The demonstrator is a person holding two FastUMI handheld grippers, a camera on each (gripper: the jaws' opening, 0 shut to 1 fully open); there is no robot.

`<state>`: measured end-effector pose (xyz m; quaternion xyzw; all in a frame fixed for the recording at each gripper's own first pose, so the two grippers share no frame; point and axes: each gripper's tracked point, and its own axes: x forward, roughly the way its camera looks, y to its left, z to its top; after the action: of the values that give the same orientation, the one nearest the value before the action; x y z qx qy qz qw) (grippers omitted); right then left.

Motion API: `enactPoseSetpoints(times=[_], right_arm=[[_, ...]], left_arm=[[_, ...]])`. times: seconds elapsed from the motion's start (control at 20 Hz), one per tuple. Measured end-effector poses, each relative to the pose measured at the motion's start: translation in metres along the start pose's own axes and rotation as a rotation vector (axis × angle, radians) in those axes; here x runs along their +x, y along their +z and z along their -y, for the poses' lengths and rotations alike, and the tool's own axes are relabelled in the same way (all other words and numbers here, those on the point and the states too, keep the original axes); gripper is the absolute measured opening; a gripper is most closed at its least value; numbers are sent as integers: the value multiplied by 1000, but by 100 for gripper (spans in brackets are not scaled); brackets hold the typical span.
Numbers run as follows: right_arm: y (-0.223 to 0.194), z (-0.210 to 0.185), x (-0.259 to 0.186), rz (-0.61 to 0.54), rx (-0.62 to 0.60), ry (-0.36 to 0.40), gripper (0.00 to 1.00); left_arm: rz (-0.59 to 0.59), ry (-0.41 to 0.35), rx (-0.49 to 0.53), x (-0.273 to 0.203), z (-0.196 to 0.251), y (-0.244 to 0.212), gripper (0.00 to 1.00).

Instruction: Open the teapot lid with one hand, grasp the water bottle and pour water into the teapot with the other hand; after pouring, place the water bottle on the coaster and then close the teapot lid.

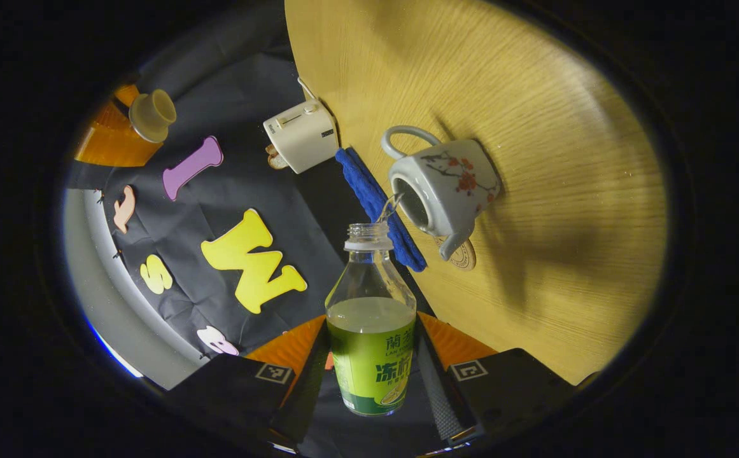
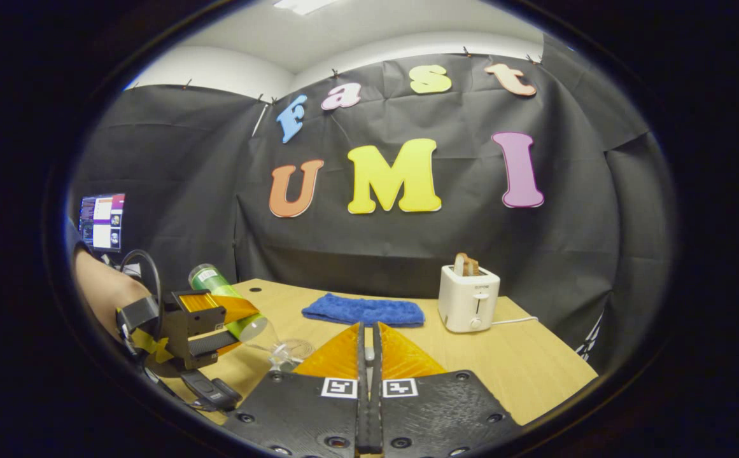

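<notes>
Wooden table [image 2: 534, 372]: teapot [image 1: 449, 184], coaster [image 1: 464, 256], blue cloth [image 2: 363, 312], toaster [image 2: 468, 298].

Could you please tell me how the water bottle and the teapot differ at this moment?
The clear plastic water bottle with a green label is gripped between the left gripper's jaws and tipped; the white ceramic teapot with red blossoms stands free on the wooden table. The bottle gives water, the teapot receives it. Both are open-topped.
</notes>
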<state>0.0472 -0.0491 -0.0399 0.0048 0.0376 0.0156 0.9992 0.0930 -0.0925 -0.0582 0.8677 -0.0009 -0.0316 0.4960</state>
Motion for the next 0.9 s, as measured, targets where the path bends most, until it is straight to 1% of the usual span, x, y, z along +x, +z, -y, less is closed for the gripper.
enactPoseSetpoints(times=[0.05, 0.15, 0.2, 0.3, 0.5, 0.9], right_arm=[[0, 0, -2, 1, 0, 0, 0], [1, 1, -2, 2, 2, 1, 0], [2, 2, -3, 3, 4, 1, 0], [2, 4, -2, 4, 11, -1, 0], [0, 8, -2, -4, 14, -9, 0], [-1, 10, 0, -13, 10, -16, 0]], left_arm=[[0, 6, 14, 1, -2, 0, 75], [-6, 7, 31, 0, -2, -2, 75], [-9, 6, 39, 0, -5, -6, 73], [-19, -11, 49, 3, -5, -11, 75], [-21, -13, 76, 3, -10, -12, 75], [-28, -20, 162, 1, -16, -15, 75]])
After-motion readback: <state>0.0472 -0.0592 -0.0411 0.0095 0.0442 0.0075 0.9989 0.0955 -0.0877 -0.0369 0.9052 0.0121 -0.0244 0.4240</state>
